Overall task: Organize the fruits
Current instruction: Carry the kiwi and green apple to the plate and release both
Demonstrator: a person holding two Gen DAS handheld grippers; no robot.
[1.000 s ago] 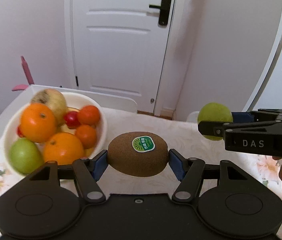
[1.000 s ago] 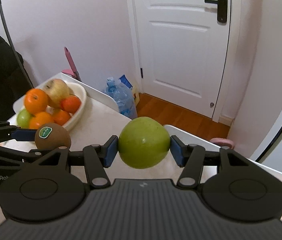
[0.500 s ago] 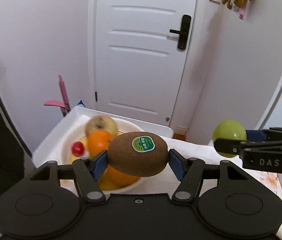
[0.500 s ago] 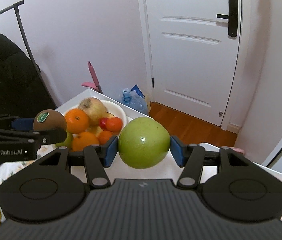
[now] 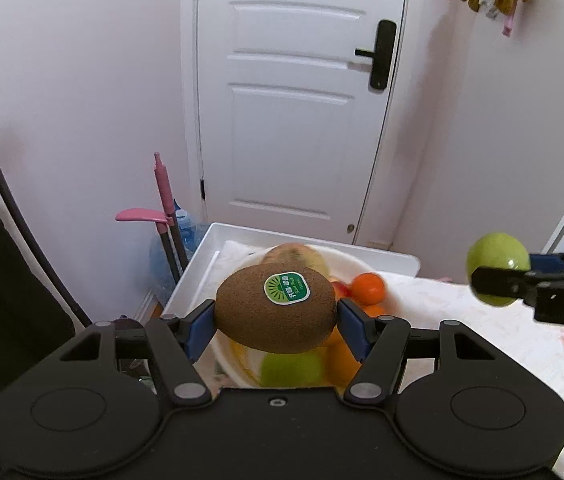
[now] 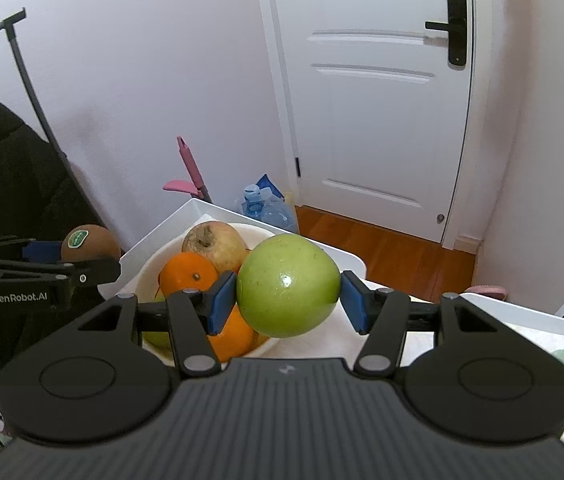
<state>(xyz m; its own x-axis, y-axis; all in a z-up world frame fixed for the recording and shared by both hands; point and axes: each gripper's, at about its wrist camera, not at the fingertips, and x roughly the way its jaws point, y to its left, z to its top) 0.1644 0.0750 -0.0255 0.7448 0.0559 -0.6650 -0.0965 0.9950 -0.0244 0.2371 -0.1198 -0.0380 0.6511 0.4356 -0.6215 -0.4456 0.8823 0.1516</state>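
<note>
My left gripper (image 5: pixel 276 316) is shut on a brown kiwi (image 5: pixel 278 312) with a green sticker, held above the near rim of the white fruit bowl (image 5: pixel 346 264). My right gripper (image 6: pixel 288 296) is shut on a green apple (image 6: pixel 288 284), above the bowl's (image 6: pixel 150 264) right side. Inside the bowl lie oranges (image 6: pixel 188 274), a yellowish apple (image 6: pixel 214 242), a green fruit (image 5: pixel 290 368) and a small red one. From the left wrist view the apple (image 5: pixel 496 264) hangs at the right; from the right wrist view the kiwi (image 6: pixel 90 242) hangs at the left.
The bowl sits in a white tray (image 5: pixel 394 258) on a floral tablecloth (image 5: pixel 522 344). Past the table are a white door (image 5: pixel 294 100), a wooden floor (image 6: pixel 382 240), water bottles (image 6: pixel 266 208) and a pink-handled tool (image 5: pixel 162 196). A dark chair (image 6: pixel 6 184) stands at the left.
Both grippers have risen and swung left with their fruit. The bowl, once to the left of the kiwi, now lies under and behind it. More of the door and wall shows.
</note>
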